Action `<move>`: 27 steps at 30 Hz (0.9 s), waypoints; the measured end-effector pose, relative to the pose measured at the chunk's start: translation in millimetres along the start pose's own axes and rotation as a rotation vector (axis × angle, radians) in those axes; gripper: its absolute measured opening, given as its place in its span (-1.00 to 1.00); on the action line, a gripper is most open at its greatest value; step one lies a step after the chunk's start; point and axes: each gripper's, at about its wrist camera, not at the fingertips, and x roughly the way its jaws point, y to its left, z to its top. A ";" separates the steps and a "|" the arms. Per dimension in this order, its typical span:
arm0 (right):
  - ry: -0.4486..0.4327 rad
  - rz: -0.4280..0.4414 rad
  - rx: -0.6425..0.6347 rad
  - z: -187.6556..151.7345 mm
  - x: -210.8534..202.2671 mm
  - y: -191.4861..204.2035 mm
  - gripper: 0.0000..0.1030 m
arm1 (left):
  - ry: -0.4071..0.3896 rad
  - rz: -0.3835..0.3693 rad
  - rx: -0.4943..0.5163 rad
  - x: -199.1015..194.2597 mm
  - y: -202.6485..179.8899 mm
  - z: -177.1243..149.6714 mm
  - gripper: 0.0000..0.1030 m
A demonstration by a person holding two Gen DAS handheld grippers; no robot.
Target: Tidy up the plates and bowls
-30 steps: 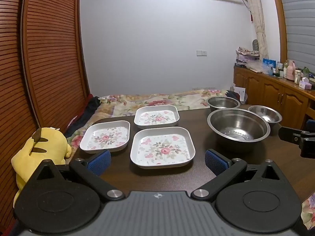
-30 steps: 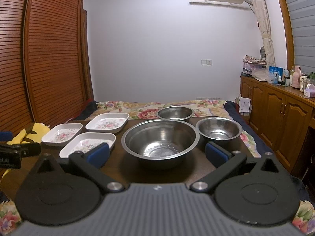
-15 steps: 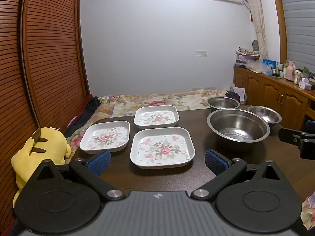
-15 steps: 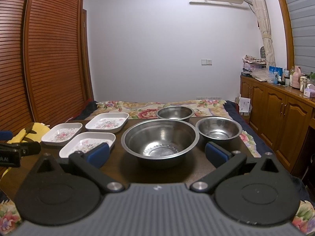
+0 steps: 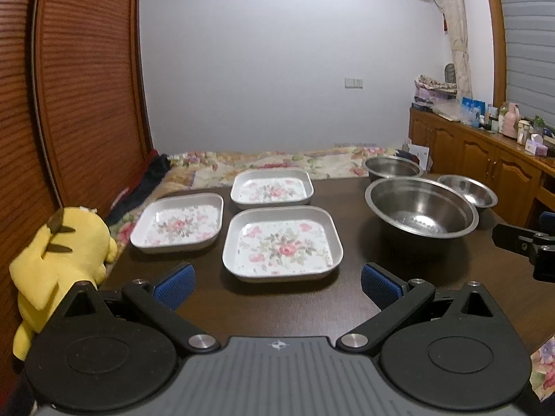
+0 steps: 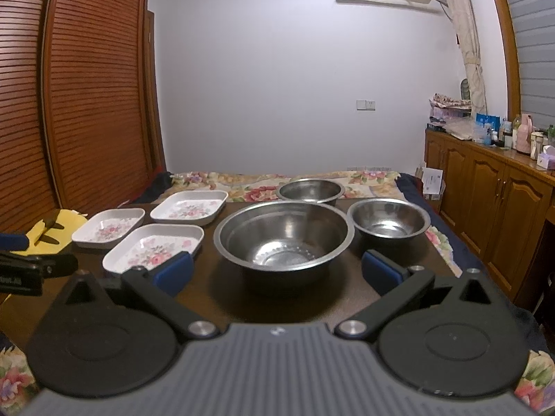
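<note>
Nothing has shifted: your left gripper (image 5: 275, 282) and right gripper (image 6: 277, 270) hang spread and empty before three plates, three bowls.

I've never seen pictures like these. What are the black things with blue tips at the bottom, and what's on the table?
Those are two grabbing tools that a person holds, each with a camera on it. One picture looks out over the left gripper, the other over the right gripper. Both are open and hold nothing. On the dark table lie three flowery square plates, the nearest one here, and three shiny metal bowls; the big bowl is nearest. A yellow plush toy sits beside the table.
</note>
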 end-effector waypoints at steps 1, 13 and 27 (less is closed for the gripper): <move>0.001 0.001 0.000 -1.2 1.2 0.0 1.00 | 0.009 -0.004 -0.003 3.7 0.7 -2.0 1.00; 0.040 0.024 -0.001 -12.0 15.1 4.0 1.00 | 0.108 -0.046 -0.023 35.3 7.0 -21.4 1.00; 0.064 0.081 -0.041 -9.4 34.6 18.1 1.00 | 0.128 -0.060 0.003 45.2 11.9 -23.7 1.00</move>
